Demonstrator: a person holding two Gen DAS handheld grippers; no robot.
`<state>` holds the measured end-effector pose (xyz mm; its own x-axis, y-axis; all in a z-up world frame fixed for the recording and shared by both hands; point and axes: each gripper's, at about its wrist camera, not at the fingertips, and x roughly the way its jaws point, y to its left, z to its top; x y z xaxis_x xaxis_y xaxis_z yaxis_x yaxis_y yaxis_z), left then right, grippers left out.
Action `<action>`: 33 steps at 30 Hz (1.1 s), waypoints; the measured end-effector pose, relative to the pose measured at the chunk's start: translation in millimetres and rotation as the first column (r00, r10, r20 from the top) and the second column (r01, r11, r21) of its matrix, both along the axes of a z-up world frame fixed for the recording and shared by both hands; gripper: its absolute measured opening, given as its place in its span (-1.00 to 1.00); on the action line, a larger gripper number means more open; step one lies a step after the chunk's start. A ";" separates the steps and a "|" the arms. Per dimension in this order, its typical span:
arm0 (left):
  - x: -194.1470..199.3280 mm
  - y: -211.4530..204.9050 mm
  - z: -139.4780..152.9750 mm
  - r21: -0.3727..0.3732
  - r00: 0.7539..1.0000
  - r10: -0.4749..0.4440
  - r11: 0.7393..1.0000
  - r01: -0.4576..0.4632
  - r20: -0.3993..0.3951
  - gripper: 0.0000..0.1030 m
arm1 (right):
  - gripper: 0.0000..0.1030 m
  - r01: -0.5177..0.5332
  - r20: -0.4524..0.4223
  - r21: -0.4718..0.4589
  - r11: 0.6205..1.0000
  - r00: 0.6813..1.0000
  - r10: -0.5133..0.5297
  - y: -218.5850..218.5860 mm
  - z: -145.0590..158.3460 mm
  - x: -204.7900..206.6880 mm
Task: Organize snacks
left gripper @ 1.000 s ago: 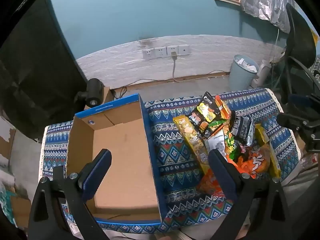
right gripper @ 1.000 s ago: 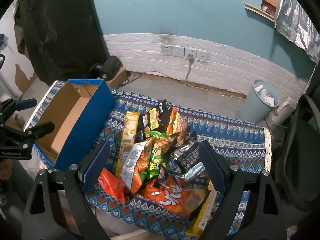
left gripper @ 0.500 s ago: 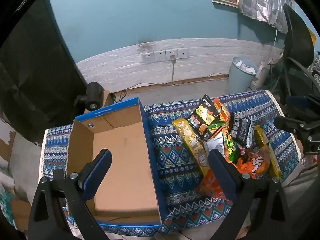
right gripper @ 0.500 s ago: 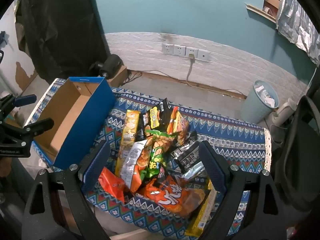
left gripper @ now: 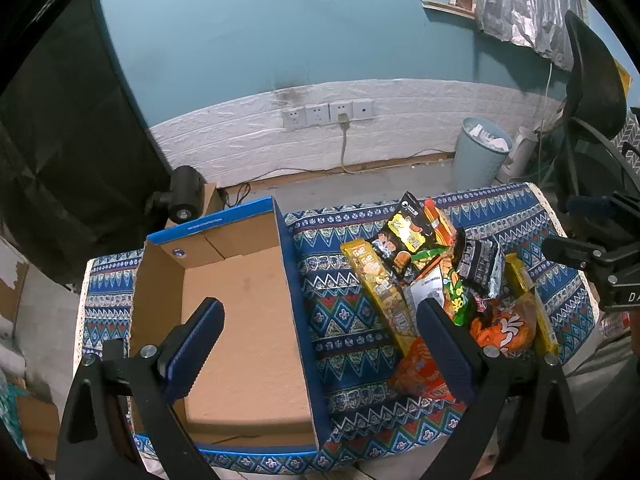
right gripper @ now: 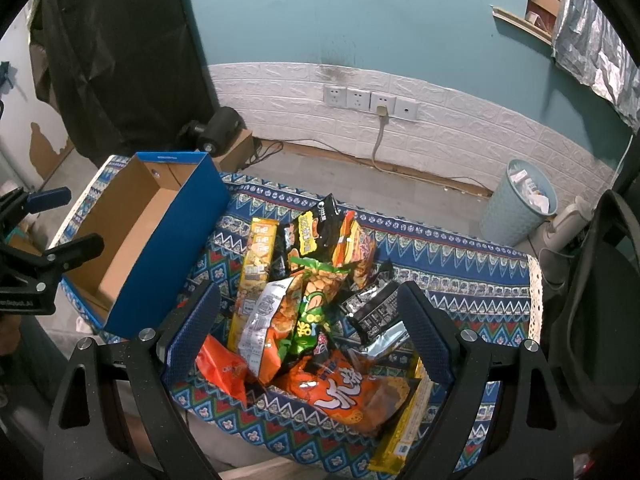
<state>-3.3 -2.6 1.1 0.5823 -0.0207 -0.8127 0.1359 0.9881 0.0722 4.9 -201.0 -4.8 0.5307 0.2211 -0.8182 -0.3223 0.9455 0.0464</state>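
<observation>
A pile of snack bags (right gripper: 316, 300) lies on the patterned blue cloth (right gripper: 460, 276); it also shows in the left wrist view (left gripper: 436, 276). An open, empty cardboard box with blue sides (left gripper: 236, 320) stands left of the pile; it shows in the right wrist view (right gripper: 132, 240). My left gripper (left gripper: 320, 332) is open and empty, above the box's right wall. My right gripper (right gripper: 308, 320) is open and empty, above the near part of the pile. A large orange bag (right gripper: 352, 396) and a long yellow pack (right gripper: 256, 268) lie in the pile.
A pale blue waste bin (right gripper: 520, 204) stands on the floor at the back right. A black lamp on a small box (left gripper: 182, 196) stands behind the cardboard box. A black office chair (left gripper: 592, 92) is at the right. Wall sockets with a cable (left gripper: 328, 114) are behind.
Both grippers have drifted slightly back and up from the table; the view shifts a little. Jaws stay open. Nothing on the table has moved.
</observation>
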 end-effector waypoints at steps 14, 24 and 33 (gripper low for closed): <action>0.5 -4.5 -3.6 0.012 1.000 -0.005 1.000 0.005 -0.018 0.91 | 0.72 0.007 -0.012 -0.004 1.000 1.000 -0.007 -6.2 -5.6 1.4; 0.6 -5.7 -6.1 0.014 1.000 -0.008 1.000 0.008 -0.027 0.91 | 0.72 0.008 -0.021 -0.012 1.000 1.000 -0.008 -7.4 -7.8 2.1; 1.1 -6.0 -7.6 0.011 0.999 -0.009 1.000 0.010 -0.031 0.91 | 0.72 0.007 -0.021 -0.012 1.000 1.000 -0.007 -8.3 -8.5 2.1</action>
